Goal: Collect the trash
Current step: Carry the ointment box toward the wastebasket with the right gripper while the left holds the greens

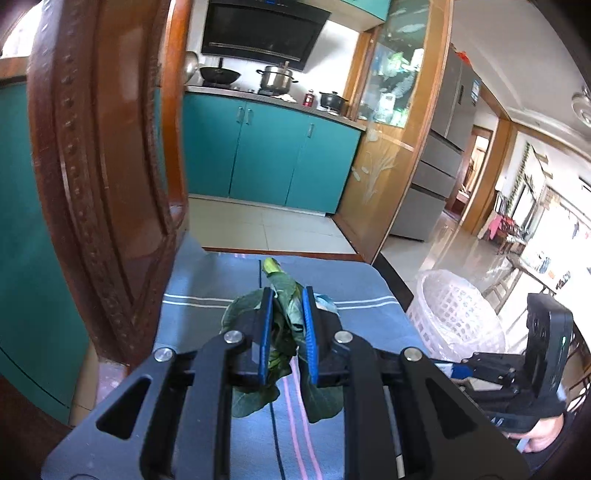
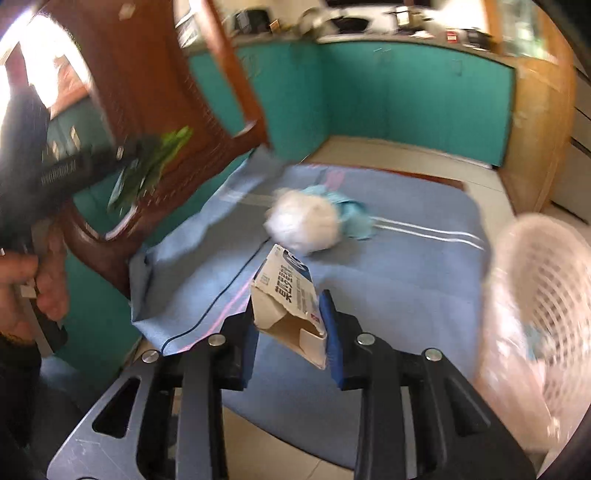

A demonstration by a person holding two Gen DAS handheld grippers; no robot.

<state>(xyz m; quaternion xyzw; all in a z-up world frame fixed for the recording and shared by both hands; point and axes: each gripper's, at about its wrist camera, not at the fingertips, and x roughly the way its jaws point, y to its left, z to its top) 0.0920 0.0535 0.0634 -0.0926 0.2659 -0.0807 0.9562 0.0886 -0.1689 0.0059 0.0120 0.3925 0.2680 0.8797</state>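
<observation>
Green leaves: my left gripper clamps them, short of basket.
Carton: my right gripper pinches it beside basket.
Left: white wad, blue scrap on cloth beside basket.

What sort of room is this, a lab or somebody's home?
A home, most likely, at the edge of a kitchen. A range hood hangs over a pot on the counter, teal cabinets run below, and a fridge stands in the hallway.
</observation>
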